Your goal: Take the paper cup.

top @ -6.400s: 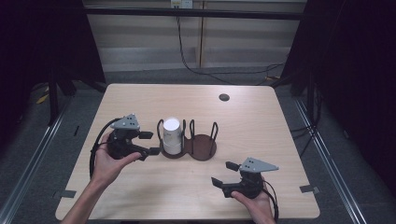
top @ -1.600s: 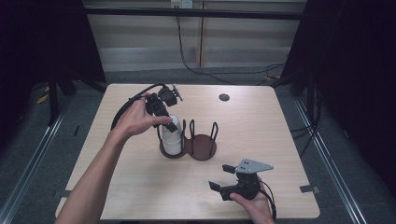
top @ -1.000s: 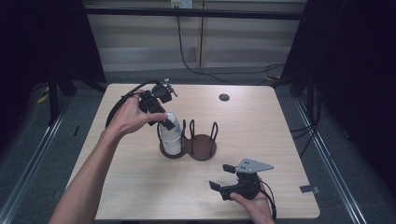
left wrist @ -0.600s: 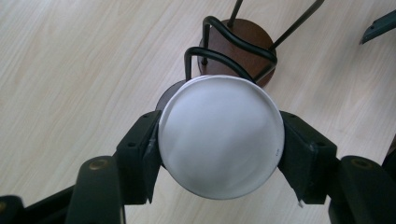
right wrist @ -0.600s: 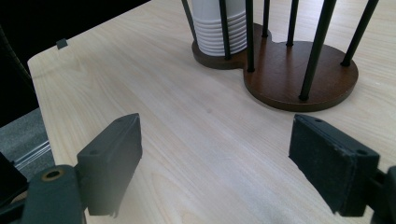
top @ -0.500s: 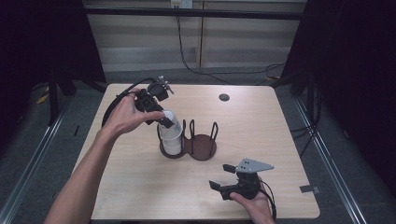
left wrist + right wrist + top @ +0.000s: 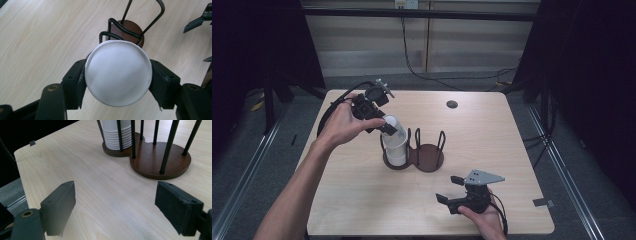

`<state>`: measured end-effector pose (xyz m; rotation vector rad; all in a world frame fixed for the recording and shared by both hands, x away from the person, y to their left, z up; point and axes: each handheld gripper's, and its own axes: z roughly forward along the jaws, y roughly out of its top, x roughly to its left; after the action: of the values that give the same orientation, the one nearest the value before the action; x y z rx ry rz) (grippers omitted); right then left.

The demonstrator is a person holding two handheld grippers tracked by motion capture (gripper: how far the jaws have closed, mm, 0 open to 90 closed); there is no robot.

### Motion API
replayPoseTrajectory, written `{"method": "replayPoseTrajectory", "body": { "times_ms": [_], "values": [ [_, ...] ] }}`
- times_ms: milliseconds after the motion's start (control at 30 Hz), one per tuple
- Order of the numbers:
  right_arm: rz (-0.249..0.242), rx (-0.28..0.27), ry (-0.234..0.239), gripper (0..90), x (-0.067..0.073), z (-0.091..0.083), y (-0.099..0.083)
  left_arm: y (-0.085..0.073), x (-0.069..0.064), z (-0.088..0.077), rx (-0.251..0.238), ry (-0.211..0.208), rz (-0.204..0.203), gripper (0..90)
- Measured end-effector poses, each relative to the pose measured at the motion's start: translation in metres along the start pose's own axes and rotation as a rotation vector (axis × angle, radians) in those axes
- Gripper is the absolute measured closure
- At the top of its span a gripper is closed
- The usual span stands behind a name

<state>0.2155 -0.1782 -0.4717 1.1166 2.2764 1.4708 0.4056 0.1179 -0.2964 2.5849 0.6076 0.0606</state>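
From the high view, the left tongs (image 7: 388, 128) reach down at a slant onto the top of the stack of white paper cups (image 7: 395, 147), which stands in the left ring of the dark wooden cup holder (image 7: 430, 161) near the middle of the surface (image 7: 362, 200). That view does not make the grip itself plain. The left gripper view does: its two black jaws press against opposite sides of the top cup (image 7: 118, 76), which faces the camera as a white disc, so these tongs are clamped on it. Behind the cup the same view gives the black wire loops (image 7: 125, 31) of the holder and its brown round base.

The right tongs (image 7: 451, 189) rest near the front edge of the surface, well apart from the holder, held in the person's hand. The right gripper view shows their jaws spread wide with bare wood between them and nothing gripped. It also gives a low side look that the other views lack: the stacked rims of the cups (image 7: 117, 137) ringed one above another inside the upright black rods, and the empty right-hand disc of the holder base (image 7: 160, 157) beside them.

A small dark round object (image 7: 452, 104) lies far back on the surface in the high view
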Motion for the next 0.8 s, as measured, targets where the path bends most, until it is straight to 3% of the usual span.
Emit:
{"method": "replayPoseTrajectory", "body": {
  "times_ms": [200,300,367,467,667,800],
  "values": [
    [0.000,-0.002,-0.003,16.4,0.000,-0.001,0.000,-0.006,0.001,-0.011,-0.052,-0.016,-0.010,37.0],
    [0.001,-0.002,-0.005,16.4,0.000,-0.001,0.000,-0.010,0.001,-0.014,-0.073,-0.014,-0.009,37.0],
    [0.003,-0.001,-0.005,16.4,0.000,0.000,0.000,-0.013,-0.002,-0.016,-0.075,0.022,-0.008,37.0],
    [0.004,0.000,-0.006,16.3,-0.001,0.000,0.000,-0.013,-0.009,-0.019,-0.091,0.014,0.008,37.0],
    [0.003,-0.003,-0.008,16.1,0.000,0.000,0.000,-0.017,-0.009,-0.021,-0.128,0.011,-0.006,37.1],
    [0.006,-0.003,-0.009,16.1,-0.001,0.000,0.000,-0.026,-0.012,-0.024,-0.181,0.016,0.002,37.2]
  ]
}}
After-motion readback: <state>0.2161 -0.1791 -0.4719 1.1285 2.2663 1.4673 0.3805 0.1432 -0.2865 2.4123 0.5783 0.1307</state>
